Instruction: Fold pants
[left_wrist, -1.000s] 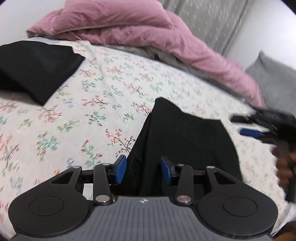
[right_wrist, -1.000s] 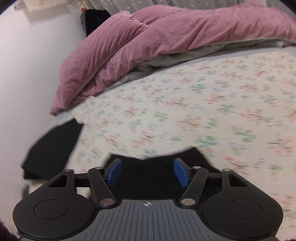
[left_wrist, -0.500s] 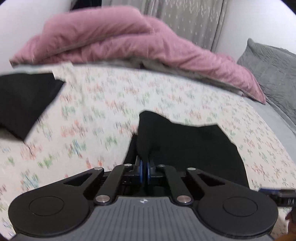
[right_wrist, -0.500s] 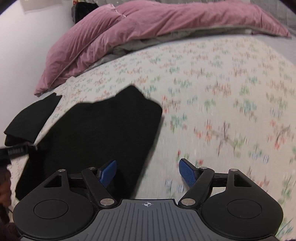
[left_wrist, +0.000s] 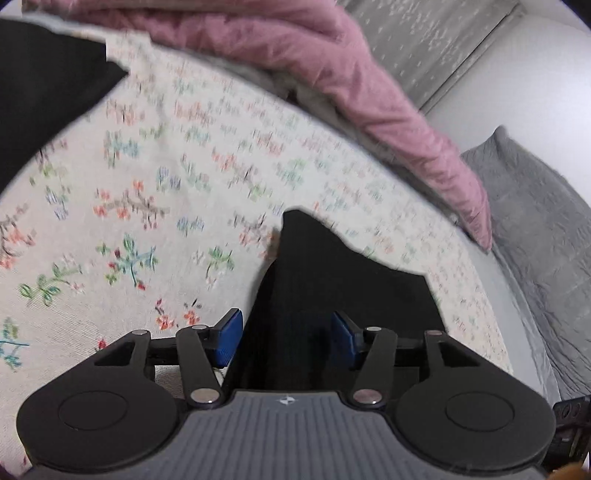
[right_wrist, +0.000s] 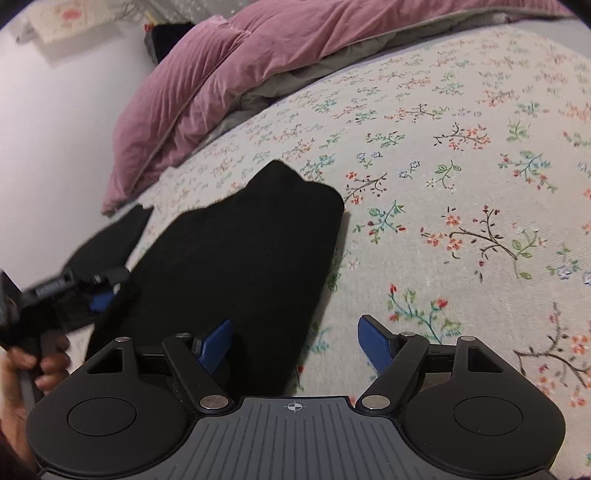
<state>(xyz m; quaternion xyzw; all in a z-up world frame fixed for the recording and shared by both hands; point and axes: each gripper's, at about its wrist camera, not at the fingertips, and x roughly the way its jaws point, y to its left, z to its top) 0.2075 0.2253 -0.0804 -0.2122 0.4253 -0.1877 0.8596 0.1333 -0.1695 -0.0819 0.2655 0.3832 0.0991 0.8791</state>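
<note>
The black pants (right_wrist: 236, 258) lie folded on the flowered bedsheet (right_wrist: 461, 177), toward the side of the bed that runs along the white wall (right_wrist: 55, 140). They form a compact dark slab with a rounded far corner and a small peak on the far edge.

The left gripper (left_wrist: 286, 334) has its blue fingers (left_wrist: 228, 338) spread wide — the near end of the pants sits in the gap between them, but neither finger presses on the cloth. In the right wrist view this same gripper (right_wrist: 99, 291) shows at the pants' edge nearest the wall, held in the person's hand (right_wrist: 26, 373).

The right gripper (right_wrist: 295, 345) is also wide apart and holds nothing. Its left finger (right_wrist: 216, 345) hangs over the near corner of the pants, while its right one is over bare sheet.

A second black garment (left_wrist: 44, 92) lies on the sheet well apart from the pants, close to the wall. A pink quilt (right_wrist: 258, 55) is bunched along the far edge of the bed — beside it, in the left wrist view, rests a grey pillow (left_wrist: 535, 221).
</note>
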